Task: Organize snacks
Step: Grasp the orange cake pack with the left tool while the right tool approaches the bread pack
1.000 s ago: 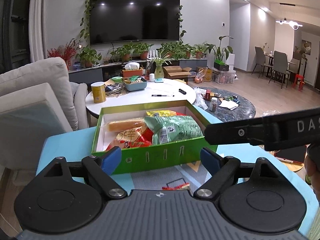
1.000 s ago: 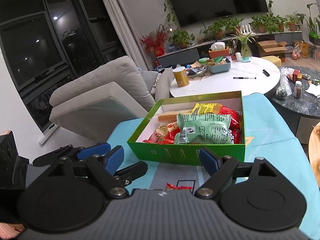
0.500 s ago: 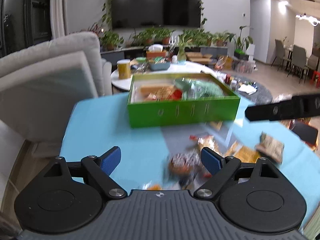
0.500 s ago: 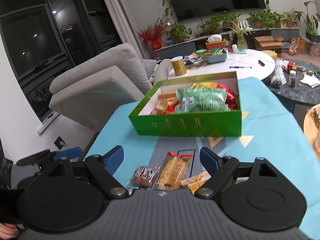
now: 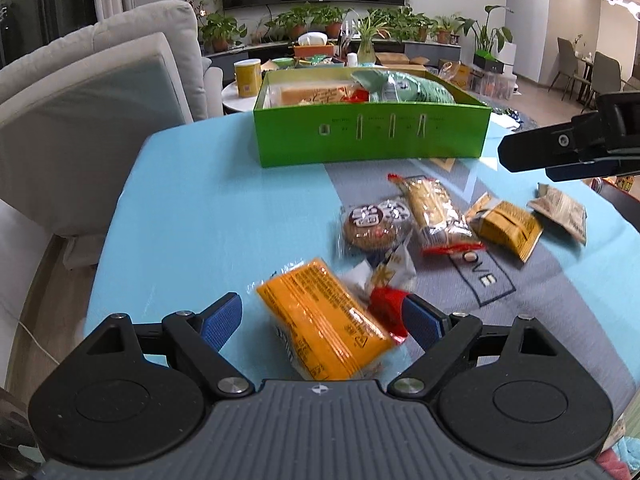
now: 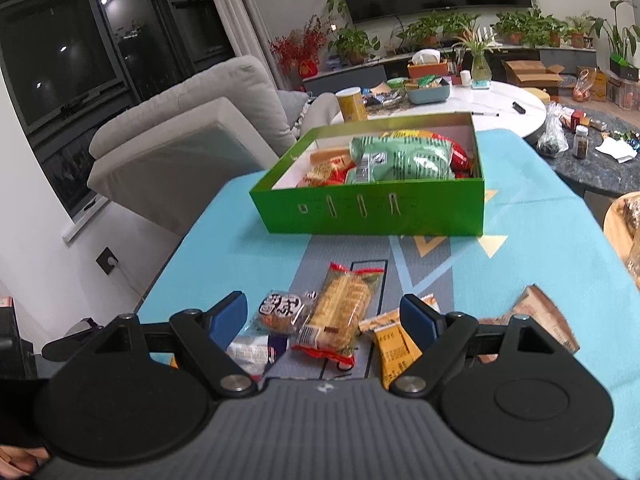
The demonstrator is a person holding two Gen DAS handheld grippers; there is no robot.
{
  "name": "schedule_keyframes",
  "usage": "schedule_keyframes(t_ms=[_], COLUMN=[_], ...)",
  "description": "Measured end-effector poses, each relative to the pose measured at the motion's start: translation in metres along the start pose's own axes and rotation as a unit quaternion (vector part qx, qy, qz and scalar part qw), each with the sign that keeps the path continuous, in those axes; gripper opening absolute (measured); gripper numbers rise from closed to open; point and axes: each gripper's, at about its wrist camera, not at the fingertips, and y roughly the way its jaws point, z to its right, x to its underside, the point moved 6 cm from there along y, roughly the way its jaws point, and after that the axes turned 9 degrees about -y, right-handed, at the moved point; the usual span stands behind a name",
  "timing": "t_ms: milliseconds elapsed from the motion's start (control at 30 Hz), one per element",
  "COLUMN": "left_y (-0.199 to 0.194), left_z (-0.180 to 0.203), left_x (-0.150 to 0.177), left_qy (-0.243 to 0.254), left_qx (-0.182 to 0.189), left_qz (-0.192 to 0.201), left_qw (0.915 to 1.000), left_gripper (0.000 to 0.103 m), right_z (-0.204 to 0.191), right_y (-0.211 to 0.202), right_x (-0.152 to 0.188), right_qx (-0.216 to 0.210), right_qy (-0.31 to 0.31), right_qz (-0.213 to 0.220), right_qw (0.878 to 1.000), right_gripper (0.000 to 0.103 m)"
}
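Progress: judged roughly midway; several packets already lie in the box, at least six loose ones wait on the table.
Table [image 5: 208,208]: round, covered in turquoise cloth with a grey printed panel; carries the box and every loose snack.
Green box [image 5: 372,136]: lid off, at 12 o'clock from both grippers, well apart from the loose pile; its front wall shows slot cut-outs.
Box contents: a big pale-green bag [image 6: 404,158] on top, red and yellow wrappers and a long tan packet beside it; the box looks nearly full.
Orange packet [image 5: 324,316]: largest loose item, flat, clear-wrapped, lying aslant between the left gripper's fingers.
Long cracker pack [image 5: 434,212]: red-ended, at 1 o'clock from the orange packet, beside a round cookie [image 5: 374,224] in clear film.
Mustard sachet [image 5: 508,228]: at 2 o'clock, with a grey-brown sachet [image 5: 562,212] farther right.
Small wrappers: a white-and-yellow one [image 5: 390,274] and a red one [image 5: 388,306] crowd the left gripper's right finger.
Left gripper [image 5: 322,322]: jaws apart, straddling the orange packet; no pad is seen pressing it.
Right gripper [image 6: 322,318]: jaws apart above the cracker pack and cookie, holding nothing.
Left to do: each loose packet needs lifting into the box.
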Motion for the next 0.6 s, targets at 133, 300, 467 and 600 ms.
schedule_keyframes(t_ms=[133,300,467,600], left_y=[0.002,0.002,0.002,0.001], left_z=[-0.005,-0.01,-0.016,-0.022], left_x=[0.003,0.006,0.008,0.008], left_qy=[-0.005,-0.014,-0.026,-0.031], left_qx=[-0.003,0.007,0.011,0.007], left_qz=[-0.005,-0.005,-0.017,-0.011], left_qw=[1.0,0.9999,0.9994,0.9994], left_gripper=[0.086,0.085,0.046,0.046], right_z=[0.003,0.001,-0.012,-0.022], right_y=[0.004,0.008,0.01,0.012], right_x=[0.005,0.013,0.017,0.019], right_qx=[0.006,0.0,-0.015,-0.024], right_qy=[0.004,0.004,-0.012,-0.022], right_qz=[-0.009,-0.023,-0.03,-0.034], right_qw=[1.0,1.0,0.999,0.999], right_gripper=[0.061,0.062,0.062,0.062])
